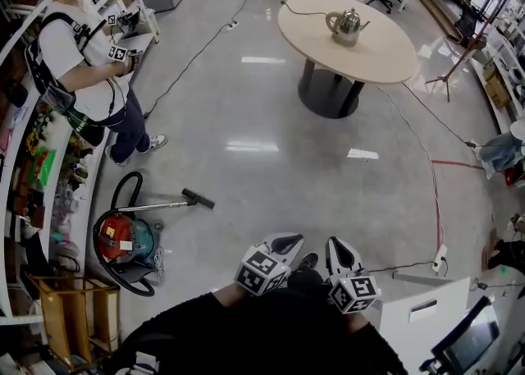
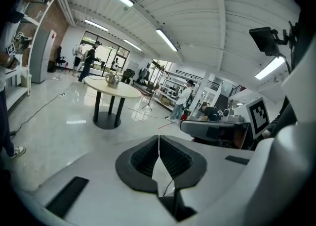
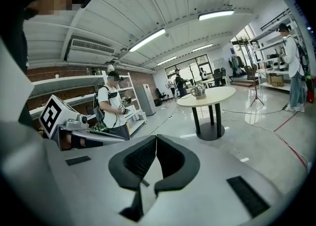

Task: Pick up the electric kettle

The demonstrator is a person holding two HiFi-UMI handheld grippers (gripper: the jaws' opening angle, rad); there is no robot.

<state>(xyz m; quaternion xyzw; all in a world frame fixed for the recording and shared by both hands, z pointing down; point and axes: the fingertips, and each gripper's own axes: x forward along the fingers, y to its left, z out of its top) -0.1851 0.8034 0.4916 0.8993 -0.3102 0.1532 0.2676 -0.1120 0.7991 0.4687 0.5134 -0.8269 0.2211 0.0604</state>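
Observation:
A silver electric kettle stands on a round beige table far across the floor; it shows small in the left gripper view and the right gripper view. My left gripper and right gripper are held close to my body at the bottom of the head view, both shut with nothing between the jaws. In their own views the left gripper and right gripper point towards the table from a distance.
A red and teal vacuum cleaner lies on the floor at the left. A person stands by the shelves on the left. Cables run across the grey floor. A white monitor stand is at the lower right.

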